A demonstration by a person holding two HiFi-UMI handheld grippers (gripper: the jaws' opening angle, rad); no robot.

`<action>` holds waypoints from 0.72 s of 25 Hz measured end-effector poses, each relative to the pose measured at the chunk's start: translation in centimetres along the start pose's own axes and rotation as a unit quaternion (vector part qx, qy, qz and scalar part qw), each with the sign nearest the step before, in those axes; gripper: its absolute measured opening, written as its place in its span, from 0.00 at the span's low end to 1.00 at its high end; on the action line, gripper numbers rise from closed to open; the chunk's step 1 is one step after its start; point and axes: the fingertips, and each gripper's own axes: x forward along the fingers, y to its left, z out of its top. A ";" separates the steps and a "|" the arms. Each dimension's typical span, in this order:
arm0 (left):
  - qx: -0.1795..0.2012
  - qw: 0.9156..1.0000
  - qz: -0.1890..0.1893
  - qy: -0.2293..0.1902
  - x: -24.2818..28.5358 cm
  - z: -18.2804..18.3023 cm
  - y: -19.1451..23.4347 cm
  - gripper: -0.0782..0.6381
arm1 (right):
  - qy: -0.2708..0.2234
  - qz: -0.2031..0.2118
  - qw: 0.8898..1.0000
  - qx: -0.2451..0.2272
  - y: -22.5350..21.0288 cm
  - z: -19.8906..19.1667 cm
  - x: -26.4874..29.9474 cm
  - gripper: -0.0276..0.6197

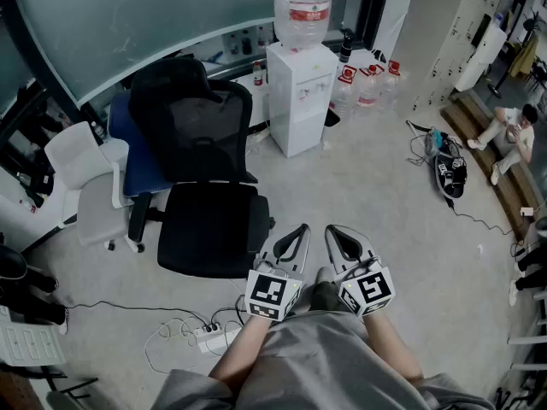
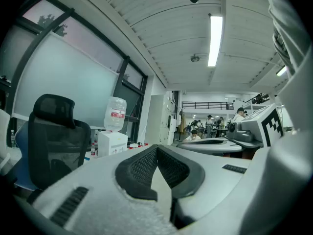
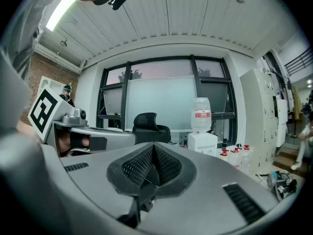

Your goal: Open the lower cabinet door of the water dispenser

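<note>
The white water dispenser (image 1: 299, 96) stands far ahead against the glass wall, a large bottle (image 1: 301, 7) on top. Its lower cabinet door (image 1: 311, 125) looks closed. Both grippers are held low and close to my body, side by side and far from the dispenser. My left gripper (image 1: 299, 231) has its jaws together with nothing between them, and so does my right gripper (image 1: 333, 231). In the left gripper view the dispenser (image 2: 111, 143) shows small beyond the closed tips (image 2: 156, 149). The right gripper view has the dispenser (image 3: 203, 143) right of the closed tips (image 3: 154, 146).
A black office chair (image 1: 205, 178) stands between me and the dispenser's left side, with a blue chair and a white chair (image 1: 94, 178) beside it. Spare water bottles (image 1: 363, 88) sit right of the dispenser. A power strip (image 1: 214, 337) with cables lies at my feet. A person (image 1: 513, 135) sits at the far right.
</note>
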 end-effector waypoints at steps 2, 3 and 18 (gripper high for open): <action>-0.003 1.000 0.004 0.002 0.1 -0.2 0.2 0.12 | 0.000 -0.001 1.000 0.004 -0.2 -0.1 0.1 0.06; -0.005 1.000 0.005 0.003 0.2 -0.3 0.3 0.12 | 0.001 -0.003 1.000 0.006 -0.4 -0.2 0.1 0.06; -0.037 0.999 0.001 0.037 3.1 -4.0 0.1 0.12 | 0.013 -0.018 0.999 0.049 -4.3 -4.1 -0.6 0.06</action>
